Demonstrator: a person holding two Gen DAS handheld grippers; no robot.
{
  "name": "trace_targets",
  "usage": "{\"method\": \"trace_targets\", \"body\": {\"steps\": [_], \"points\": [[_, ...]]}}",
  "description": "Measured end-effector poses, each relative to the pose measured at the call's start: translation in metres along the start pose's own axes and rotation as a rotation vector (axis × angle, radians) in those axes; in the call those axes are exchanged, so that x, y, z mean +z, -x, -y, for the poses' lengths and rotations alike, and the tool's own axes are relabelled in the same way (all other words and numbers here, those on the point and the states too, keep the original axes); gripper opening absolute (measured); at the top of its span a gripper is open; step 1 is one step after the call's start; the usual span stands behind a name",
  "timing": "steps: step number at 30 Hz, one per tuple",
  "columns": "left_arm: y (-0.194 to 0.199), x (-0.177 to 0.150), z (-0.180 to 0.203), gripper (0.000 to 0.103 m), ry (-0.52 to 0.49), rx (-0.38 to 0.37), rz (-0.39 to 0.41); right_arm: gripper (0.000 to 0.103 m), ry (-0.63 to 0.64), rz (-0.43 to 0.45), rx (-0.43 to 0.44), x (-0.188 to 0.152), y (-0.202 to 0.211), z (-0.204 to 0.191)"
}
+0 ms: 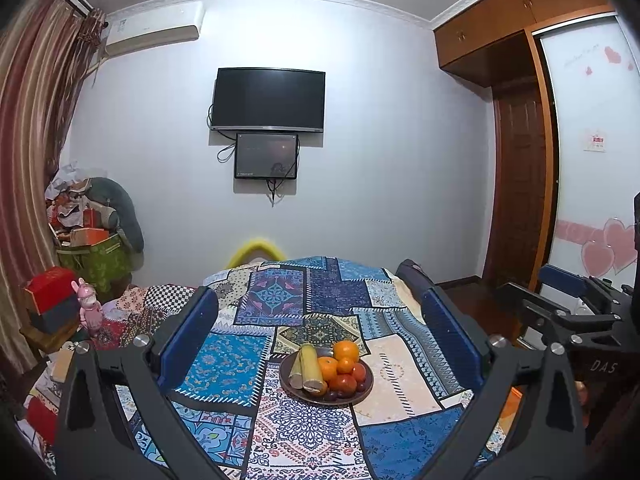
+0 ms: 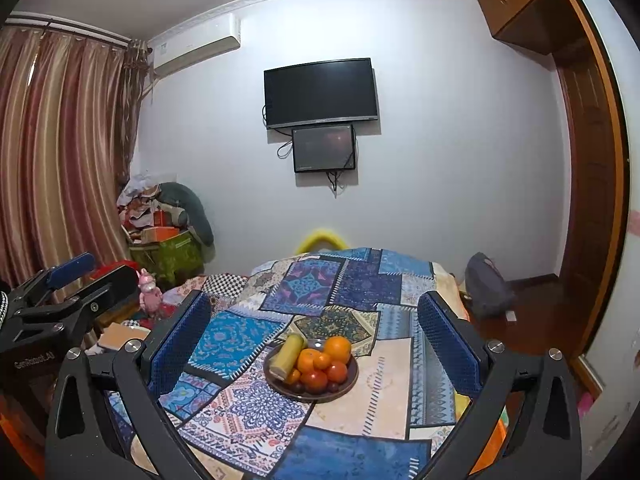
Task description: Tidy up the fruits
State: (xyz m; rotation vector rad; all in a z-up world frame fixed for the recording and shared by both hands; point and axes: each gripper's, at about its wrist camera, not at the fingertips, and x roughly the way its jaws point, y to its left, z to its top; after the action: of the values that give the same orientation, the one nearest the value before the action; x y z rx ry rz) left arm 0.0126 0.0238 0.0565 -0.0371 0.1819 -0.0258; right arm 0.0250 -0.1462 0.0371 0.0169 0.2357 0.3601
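— What colours are in the dish (image 1: pixel 366 390)?
— It is dark brown. It holds bright oranges (image 1: pixel 345 350), red tomatoes (image 1: pixel 343 384), dark purple-brown small fruits (image 1: pixel 331 395) and pale yellow-green stalks (image 1: pixel 310 362).
— And the cloth (image 1: pixel 316 432) under it?
— Patchwork: blue, navy, cream and turquoise panels with floral medallions, zigzag borders and a black-and-white checked patch.
— The grippers?
— The left gripper (image 1: pixel 320 328) is black with blue pads (image 1: pixel 452 340); so is the right gripper (image 2: pixel 316 332).
— The curtain (image 2: pixel 60 140)?
— Striped maroon, pink and gold. The wall (image 1: pixel 380 120) is pale lilac-grey.
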Motion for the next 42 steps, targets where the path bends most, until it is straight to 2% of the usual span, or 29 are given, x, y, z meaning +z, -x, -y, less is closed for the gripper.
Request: {"method": "trace_targets", "body": {"steps": [42], "points": [[-0.011,0.0,0.001,0.103,0.016,-0.027,-0.02,0.103,-0.012,0.017,-0.04,0.004,0.001,0.005]]}}
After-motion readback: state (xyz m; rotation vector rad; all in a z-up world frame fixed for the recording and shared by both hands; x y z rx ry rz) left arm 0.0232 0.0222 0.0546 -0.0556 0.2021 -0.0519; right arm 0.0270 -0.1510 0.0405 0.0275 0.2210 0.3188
